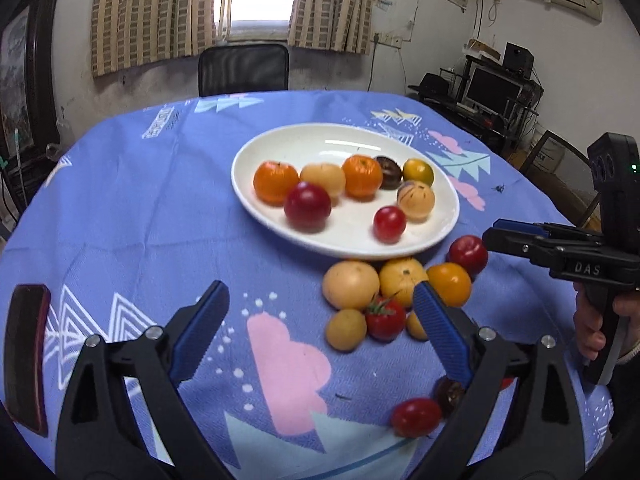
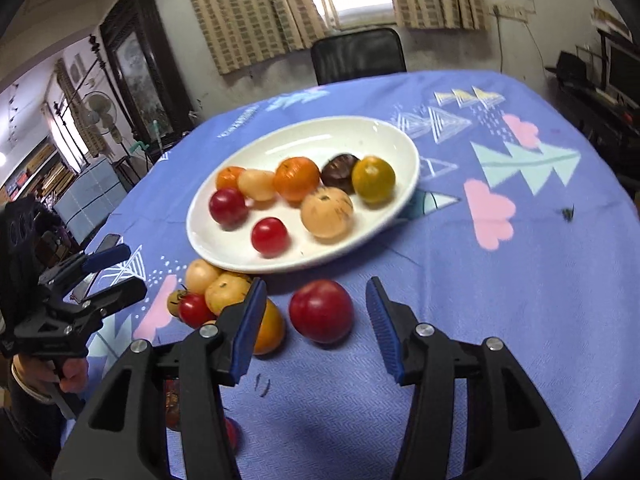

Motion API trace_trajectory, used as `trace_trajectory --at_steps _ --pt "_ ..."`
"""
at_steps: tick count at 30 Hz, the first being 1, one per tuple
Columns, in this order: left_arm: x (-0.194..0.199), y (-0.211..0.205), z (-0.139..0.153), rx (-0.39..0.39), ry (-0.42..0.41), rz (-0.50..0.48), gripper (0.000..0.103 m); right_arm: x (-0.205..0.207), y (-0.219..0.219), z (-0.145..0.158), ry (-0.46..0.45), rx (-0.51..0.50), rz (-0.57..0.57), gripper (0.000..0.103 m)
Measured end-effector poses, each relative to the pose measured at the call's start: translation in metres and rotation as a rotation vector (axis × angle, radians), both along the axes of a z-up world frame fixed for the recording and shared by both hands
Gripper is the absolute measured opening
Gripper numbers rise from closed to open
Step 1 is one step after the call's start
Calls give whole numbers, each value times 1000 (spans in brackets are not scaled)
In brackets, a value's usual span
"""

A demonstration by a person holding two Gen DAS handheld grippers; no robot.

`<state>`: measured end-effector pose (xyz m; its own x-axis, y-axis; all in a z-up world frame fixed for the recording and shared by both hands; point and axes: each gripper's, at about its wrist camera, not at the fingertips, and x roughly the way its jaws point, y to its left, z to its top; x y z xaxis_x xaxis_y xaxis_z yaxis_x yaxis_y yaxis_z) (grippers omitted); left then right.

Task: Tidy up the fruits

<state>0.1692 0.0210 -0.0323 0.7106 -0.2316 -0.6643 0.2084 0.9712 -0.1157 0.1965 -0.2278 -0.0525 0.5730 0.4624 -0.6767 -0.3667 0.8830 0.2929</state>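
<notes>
1. Right gripper (image 2: 316,320) stood spread wide and empty, its blue pads either side of a large red fruit (image 2: 322,311) on the blue tablecloth (image 2: 500,320), just short of closing on it.
2. Risk, as I judged it: the fruit was round and smooth. An off-centre squeeze could squirt it forward towards the plate or off across the cloth.
3. Second risk: the left pad sat close against an orange fruit (image 2: 272,330). Closing could nudge it and the loose cluster (image 1: 384,296) just beside it.
4. Left gripper (image 1: 320,320) hung spread and empty above the cloth near that cluster.
5. White plate (image 2: 360,136) held eight fruits: two oranges, two red, two pale, one dark, one yellow-green.
6. Loose fruits lay against the plate's near rim. More lay nearer the person.
</notes>
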Motion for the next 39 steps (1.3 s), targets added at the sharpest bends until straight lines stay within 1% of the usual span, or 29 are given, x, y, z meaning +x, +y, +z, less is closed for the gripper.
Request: trace_trajectory --at_steps 5,9,13,15,19,24,27,29,31,33,34,36,38,39 --pt "-1 5 -4 -8 11 16 95 2 0 -9 26 -15 -5 53" --pt "-1 11 -5 15 0 69 96 5 0 -14 48 -16 -10 53" --pt "2 19 -8 10 23 99 96 6 1 -16 58 -26 -8 53" --pt "2 21 -9 2 34 99 96 5 3 -17 54 -35 -3 53" --pt "3 21 -11 12 44 106 96 5 6 -20 59 -52 10 53" --pt "1 18 -10 18 40 95 96 4 13 -23 39 -80 25 52" --pt "0 16 -10 22 40 87 96 5 17 -30 42 -108 24 52" --pt "0 15 -10 23 40 83 96 7 17 -33 53 -102 24 52" --pt "0 15 -10 24 43 79 96 7 14 -31 51 -69 22 51" --pt "0 14 -11 13 57 65 96 8 12 -31 52 -52 26 43" --pt "0 14 -11 4 66 51 96 9 12 -32 59 -46 32 41" --pt "-1 11 -11 -3 74 18 96 9 12 -32 61 -45 34 40" --pt "-6 4 -9 1 73 -44 96 9 12 -31 62 -42 36 40" --pt "-11 0 -6 1 67 -96 96 9 11 -31 69 -35 36 40"
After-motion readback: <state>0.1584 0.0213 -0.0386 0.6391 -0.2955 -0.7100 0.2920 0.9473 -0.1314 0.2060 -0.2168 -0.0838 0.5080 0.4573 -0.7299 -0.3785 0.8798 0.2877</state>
